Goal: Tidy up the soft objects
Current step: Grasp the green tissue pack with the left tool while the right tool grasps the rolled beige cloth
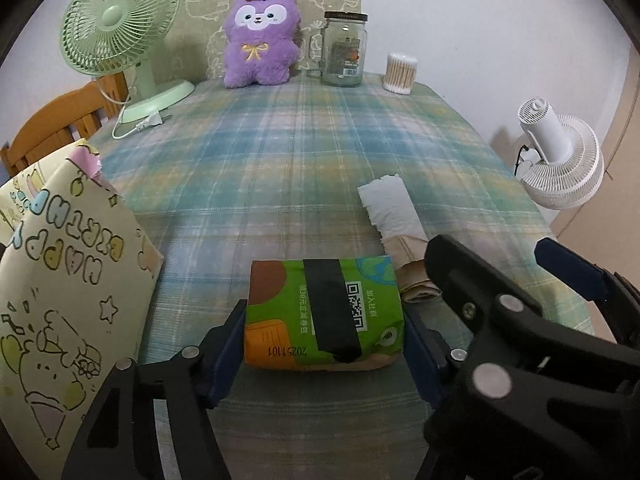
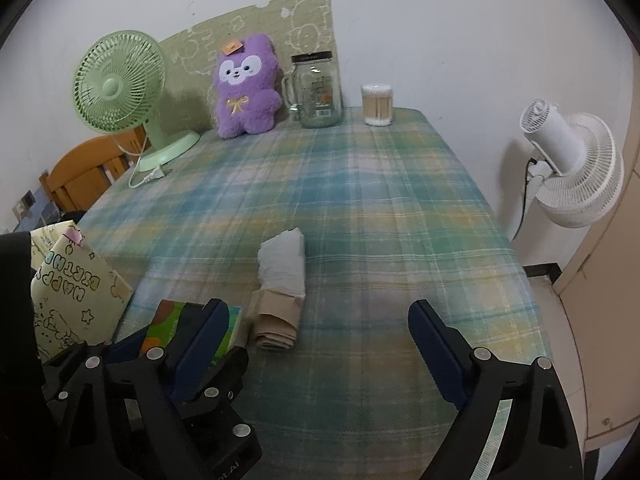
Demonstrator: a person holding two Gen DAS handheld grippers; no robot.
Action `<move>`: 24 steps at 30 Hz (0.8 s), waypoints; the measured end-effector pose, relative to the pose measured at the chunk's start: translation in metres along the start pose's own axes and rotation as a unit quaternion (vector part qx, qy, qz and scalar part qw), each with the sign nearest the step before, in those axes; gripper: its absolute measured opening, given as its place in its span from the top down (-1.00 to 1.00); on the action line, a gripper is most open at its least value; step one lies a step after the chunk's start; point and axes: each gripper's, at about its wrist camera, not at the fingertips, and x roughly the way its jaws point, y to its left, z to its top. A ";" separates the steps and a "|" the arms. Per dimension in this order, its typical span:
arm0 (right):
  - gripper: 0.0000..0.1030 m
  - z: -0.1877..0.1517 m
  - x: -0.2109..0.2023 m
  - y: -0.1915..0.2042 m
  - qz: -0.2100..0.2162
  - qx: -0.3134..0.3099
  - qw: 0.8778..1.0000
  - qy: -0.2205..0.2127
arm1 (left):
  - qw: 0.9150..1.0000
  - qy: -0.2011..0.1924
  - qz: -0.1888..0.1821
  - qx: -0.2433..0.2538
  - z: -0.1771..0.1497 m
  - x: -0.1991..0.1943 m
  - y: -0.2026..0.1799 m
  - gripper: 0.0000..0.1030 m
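A green and orange tissue pack with a black tape strip lies on the plaid tablecloth near the front edge. My left gripper is shut on it, a blue pad against each short side. Just to its right lies a roll of white and brown paper. My right gripper stands open above the cloth; the roll's brown end lies between its fingers, close to the left one, untouched. In the left wrist view the right gripper sits close beside the pack. A purple plush toy stands at the back.
A yellow "Happy Birthday" gift bag stands at the table's left front corner. At the back are a green desk fan, a glass jar and a cotton swab tub. A white fan stands off the right edge.
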 end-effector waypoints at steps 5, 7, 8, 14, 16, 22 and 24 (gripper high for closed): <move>-0.81 0.007 0.004 0.009 0.005 -0.013 1.000 -0.003 | 1.000 -0.008 0.022 -0.018 0.006 -0.001 0.010 -0.41; -0.71 0.011 0.007 0.010 0.003 -0.013 1.000 -0.006 | 0.999 -0.009 0.024 -0.026 0.009 -0.001 0.014 -0.41; -0.66 0.013 0.009 0.011 0.004 -0.013 1.000 -0.004 | 0.999 -0.009 0.025 -0.028 0.011 -0.001 0.016 -0.41; -0.64 0.023 0.021 0.017 0.011 -0.019 1.000 0.001 | 0.999 0.000 0.023 -0.034 0.018 0.002 0.022 -0.41; -0.54 0.024 0.025 0.020 0.011 -0.024 1.000 0.004 | 0.999 0.004 0.022 -0.034 0.019 0.005 0.023 -0.41; -0.28 0.023 0.039 0.022 0.010 -0.021 0.999 0.027 | 0.999 0.005 0.024 -0.033 0.019 0.009 0.023 -0.41; -0.24 0.022 0.042 0.022 0.009 -0.021 0.999 0.033 | 0.999 0.005 0.026 -0.030 0.018 0.010 0.023 -0.41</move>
